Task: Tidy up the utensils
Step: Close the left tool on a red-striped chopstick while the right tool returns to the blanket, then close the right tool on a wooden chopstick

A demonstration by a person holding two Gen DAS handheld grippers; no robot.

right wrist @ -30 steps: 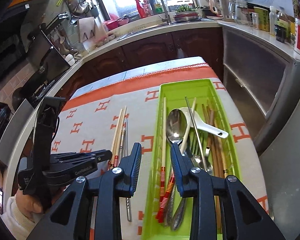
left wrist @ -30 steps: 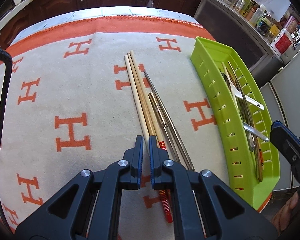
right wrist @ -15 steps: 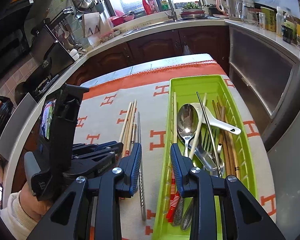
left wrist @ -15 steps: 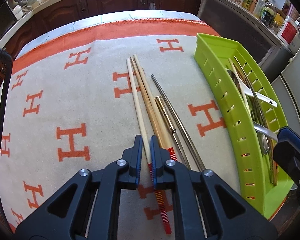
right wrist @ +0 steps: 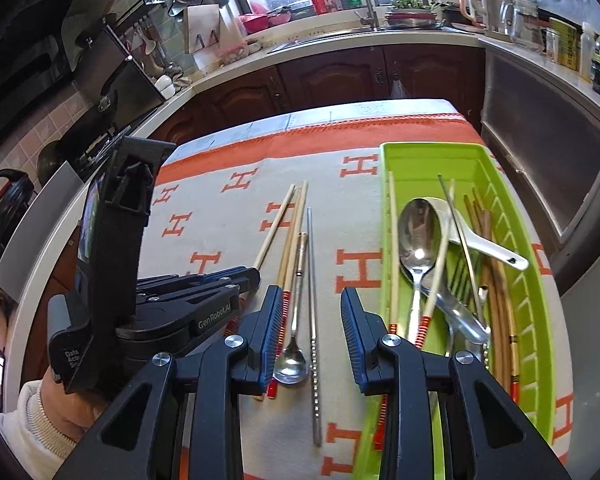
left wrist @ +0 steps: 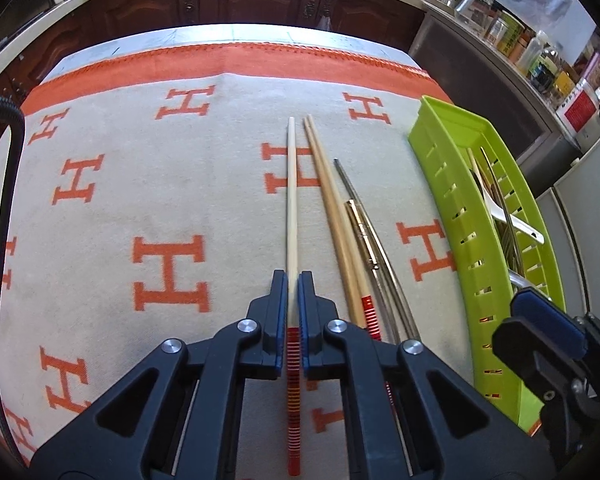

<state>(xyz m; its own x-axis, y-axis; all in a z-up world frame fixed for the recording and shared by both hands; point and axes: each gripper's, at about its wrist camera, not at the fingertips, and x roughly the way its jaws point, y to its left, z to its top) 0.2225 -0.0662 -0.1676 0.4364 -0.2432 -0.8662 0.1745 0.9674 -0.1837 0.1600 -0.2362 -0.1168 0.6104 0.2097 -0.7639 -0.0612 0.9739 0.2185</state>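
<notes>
Our left gripper (left wrist: 293,292) pinches a chopstick (left wrist: 291,200) (pale, red-banded); right gripper (right wrist: 311,312) spread, tray (right wrist: 532,280) at three o'clock.

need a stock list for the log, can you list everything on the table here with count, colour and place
cloth: one, cream with orange H marks and orange border, covering the table
tray: one, lime green, slotted walls, right side of cloth
pale chopstick: one, cream with red-striped end, between the left jaws
loose chopsticks: two, tan, on cloth beside it
metal chopstick: one, silver, on cloth
slim spoon: one, silver, on cloth
tray contents: metal spoon, white spoon, several chopsticks, fork; exact count unclear
left gripper: black and blue, shut on pale chopstick
right gripper: open above the cloth, holding nothing
</notes>
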